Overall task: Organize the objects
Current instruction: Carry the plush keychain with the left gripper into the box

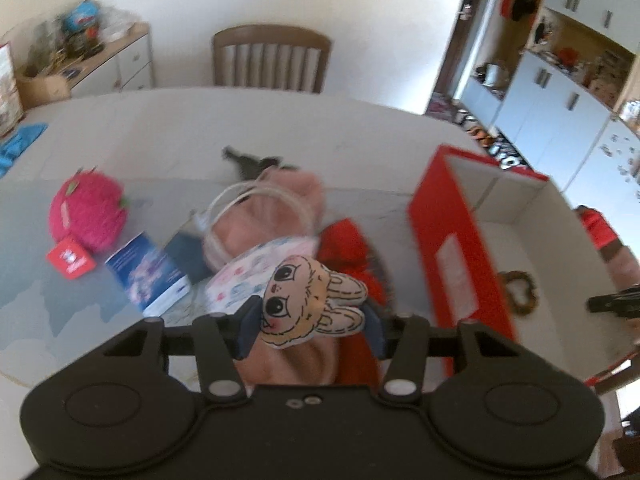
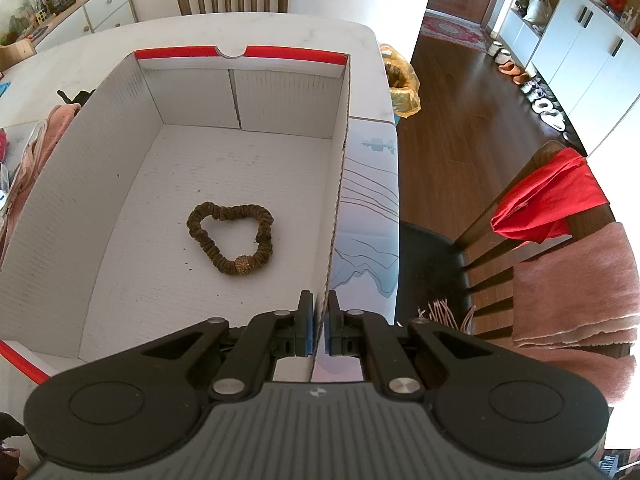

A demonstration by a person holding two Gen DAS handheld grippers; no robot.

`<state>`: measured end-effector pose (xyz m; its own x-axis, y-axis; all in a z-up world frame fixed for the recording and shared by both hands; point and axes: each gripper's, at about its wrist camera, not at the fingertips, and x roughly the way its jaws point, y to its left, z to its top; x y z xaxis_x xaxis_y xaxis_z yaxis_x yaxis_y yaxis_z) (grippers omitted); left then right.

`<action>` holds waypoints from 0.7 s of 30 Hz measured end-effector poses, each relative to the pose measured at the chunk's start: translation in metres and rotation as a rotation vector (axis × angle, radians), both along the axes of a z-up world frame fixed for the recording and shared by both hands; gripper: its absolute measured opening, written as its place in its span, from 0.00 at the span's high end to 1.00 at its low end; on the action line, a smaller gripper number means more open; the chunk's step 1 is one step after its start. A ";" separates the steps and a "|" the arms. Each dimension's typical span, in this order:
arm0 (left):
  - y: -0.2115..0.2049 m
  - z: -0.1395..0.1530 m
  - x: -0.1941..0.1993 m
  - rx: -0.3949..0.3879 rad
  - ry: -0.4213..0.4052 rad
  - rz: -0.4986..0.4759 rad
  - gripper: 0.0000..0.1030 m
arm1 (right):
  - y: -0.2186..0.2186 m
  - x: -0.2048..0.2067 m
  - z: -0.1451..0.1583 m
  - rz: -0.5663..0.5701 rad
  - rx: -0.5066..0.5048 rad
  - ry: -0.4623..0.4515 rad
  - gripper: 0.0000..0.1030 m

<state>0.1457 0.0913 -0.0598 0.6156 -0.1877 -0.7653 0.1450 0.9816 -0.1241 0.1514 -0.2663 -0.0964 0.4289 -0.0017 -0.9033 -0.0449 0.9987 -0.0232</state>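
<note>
Left tongs [image 1: 310, 322]: pinching the bunny plush [image 1: 310, 306], raised above the table [image 1: 168, 120] clutter, probably bound for the box.
Right tongs [image 2: 319, 326]: pressed on the red box [image 2: 338, 184] wall, apparently steadying it.
Inside: brown scrunchie [image 2: 232, 236] already stowed.

Left wrist view: low over cluttered white table [image 1: 160, 128]. Right wrist view: close above open red-and-white cardboard box [image 2: 80, 184] (shared by both).

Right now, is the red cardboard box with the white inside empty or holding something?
Nearly empty: the red cardboard box holds only a brown fabric scrunchie lying flat on its floor; the rest is bare.
</note>
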 end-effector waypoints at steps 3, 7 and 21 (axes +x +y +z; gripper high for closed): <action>-0.018 0.013 0.001 -0.016 -0.022 -0.047 0.51 | -0.002 0.000 0.000 0.001 0.004 -0.002 0.95; -0.046 0.026 0.003 -0.021 -0.046 -0.121 0.51 | -0.004 -0.001 0.000 0.000 0.013 -0.006 0.95; -0.134 0.039 0.027 -0.015 -0.086 -0.310 0.51 | -0.005 -0.003 0.001 0.000 0.025 -0.010 0.95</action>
